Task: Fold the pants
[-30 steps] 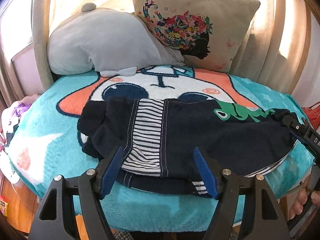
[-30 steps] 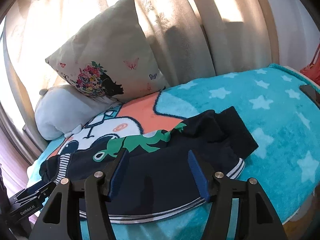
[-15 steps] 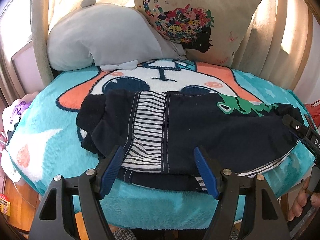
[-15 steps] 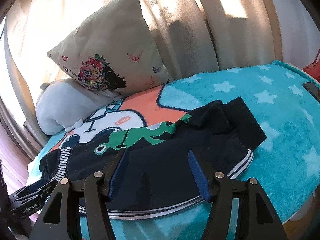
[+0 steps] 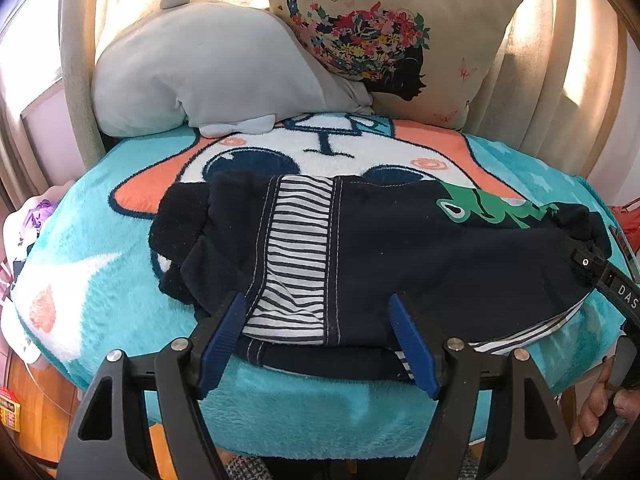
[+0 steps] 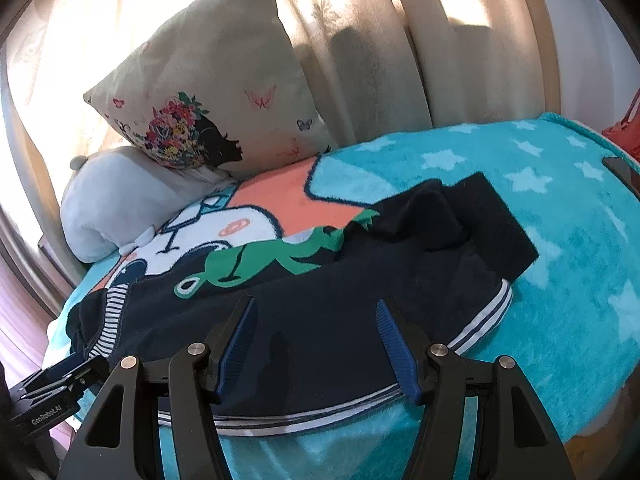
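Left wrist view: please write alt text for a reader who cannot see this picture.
Dark navy pants with a striped panel and a green frog print lie across a turquoise cartoon blanket, with the open left gripper at their near edge. Behind them, a grey plush pillow and a floral cushion lean against curtains.

Pants [image 5: 400,256] along blanket's [image 5: 92,280] near edge, two pillows [image 5: 208,68] at its far edge, curtain [image 6: 360,40] behind them.
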The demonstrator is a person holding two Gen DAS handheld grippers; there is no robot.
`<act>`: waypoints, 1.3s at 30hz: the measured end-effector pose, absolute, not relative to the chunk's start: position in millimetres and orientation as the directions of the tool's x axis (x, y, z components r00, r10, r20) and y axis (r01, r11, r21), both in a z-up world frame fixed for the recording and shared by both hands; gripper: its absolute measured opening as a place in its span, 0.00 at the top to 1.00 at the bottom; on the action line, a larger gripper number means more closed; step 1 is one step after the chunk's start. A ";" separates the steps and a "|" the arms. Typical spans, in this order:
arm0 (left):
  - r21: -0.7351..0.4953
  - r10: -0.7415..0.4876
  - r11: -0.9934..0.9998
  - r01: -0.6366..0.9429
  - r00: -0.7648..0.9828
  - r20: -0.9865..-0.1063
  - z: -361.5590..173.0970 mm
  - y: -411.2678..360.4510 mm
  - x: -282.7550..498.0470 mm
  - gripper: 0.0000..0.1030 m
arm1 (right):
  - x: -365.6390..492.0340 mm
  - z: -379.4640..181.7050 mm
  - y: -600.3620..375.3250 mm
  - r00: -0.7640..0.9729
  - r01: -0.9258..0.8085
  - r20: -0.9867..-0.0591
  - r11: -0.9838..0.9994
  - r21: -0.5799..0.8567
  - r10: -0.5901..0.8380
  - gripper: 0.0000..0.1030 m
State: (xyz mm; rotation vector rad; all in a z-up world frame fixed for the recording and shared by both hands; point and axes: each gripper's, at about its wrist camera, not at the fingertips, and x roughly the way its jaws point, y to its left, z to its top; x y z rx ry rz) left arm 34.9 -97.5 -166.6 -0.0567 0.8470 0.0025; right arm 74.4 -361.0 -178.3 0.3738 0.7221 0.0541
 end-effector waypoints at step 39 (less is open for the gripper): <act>-0.091 -0.039 0.994 -0.053 0.621 -0.783 -181.4 -91.7 44.7 0.13 | 78.6 -181.4 -354.3 0.747 0.087 -0.648 0.945 0.315 0.148 0.35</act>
